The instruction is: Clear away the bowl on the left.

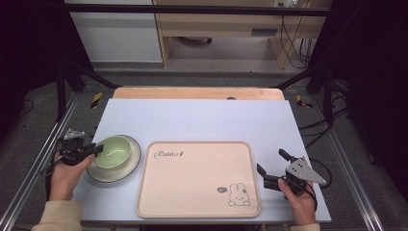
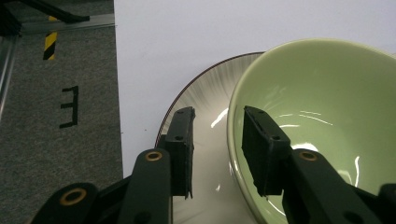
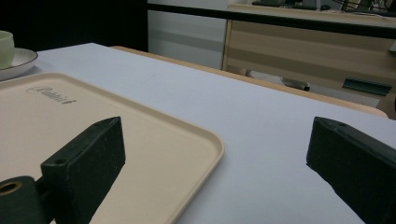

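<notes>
From my remote seat I can't make out whether the pads of the left hand-held gripper [image 2: 217,140] actually press the rim of the glossy pale green ceramic bowl [image 2: 322,121]; a sliver of gap seems to remain, and the bowl's right side is cut off by the frame edge. The small print on the flat beige plastic tray with a rabbit drawing [image 1: 197,178] is too fine to read.

The bench [image 1: 202,120] is a pale lilac-white sheet over a wooden top, with grey carpet, black frame rails and wooden furniture behind.

The bowl sits on a round white plate with a dark rim [image 2: 205,93] at the bench's left, just beside the tray. My left jaws stand narrow, straddling the bowl's near wall, one inside and one outside. The right hand-held gripper [image 1: 274,168] rests wide open, holding nothing, beside the tray's right edge.
</notes>
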The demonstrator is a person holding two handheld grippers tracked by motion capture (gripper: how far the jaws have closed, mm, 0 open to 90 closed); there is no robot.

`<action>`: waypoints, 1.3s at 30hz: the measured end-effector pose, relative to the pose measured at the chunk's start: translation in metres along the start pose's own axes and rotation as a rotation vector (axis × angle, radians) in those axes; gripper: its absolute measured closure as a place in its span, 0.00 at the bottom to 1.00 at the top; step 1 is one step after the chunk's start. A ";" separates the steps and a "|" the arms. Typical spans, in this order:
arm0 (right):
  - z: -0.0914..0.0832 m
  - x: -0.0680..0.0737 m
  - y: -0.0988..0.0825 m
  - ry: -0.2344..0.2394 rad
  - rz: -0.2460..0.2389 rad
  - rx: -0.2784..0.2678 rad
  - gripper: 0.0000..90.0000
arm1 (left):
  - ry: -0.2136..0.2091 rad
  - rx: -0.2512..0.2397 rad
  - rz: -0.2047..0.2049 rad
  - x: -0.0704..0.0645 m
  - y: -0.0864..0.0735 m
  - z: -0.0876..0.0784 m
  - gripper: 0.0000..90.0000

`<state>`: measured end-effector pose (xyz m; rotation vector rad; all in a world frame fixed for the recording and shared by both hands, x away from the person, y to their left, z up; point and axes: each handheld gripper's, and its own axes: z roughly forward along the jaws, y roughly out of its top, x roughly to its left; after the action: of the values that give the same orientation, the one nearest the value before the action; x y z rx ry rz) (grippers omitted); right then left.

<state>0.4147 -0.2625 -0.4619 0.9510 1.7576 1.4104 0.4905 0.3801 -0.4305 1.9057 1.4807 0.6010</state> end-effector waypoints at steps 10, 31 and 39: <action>0.000 0.000 0.000 0.001 0.001 0.004 0.05 | -0.017 0.017 -0.025 -0.001 -0.002 0.004 0.80; 0.000 0.000 0.000 0.006 0.000 0.007 0.05 | -0.086 -0.015 -0.107 0.000 -0.003 0.003 0.93; -0.001 -0.001 0.001 0.002 0.003 -0.003 0.05 | -0.086 -0.037 -0.089 -0.006 0.002 -0.004 0.92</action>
<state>0.4146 -0.2640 -0.4611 0.9518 1.7560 1.4158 0.4876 0.3745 -0.4258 1.8047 1.4806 0.4966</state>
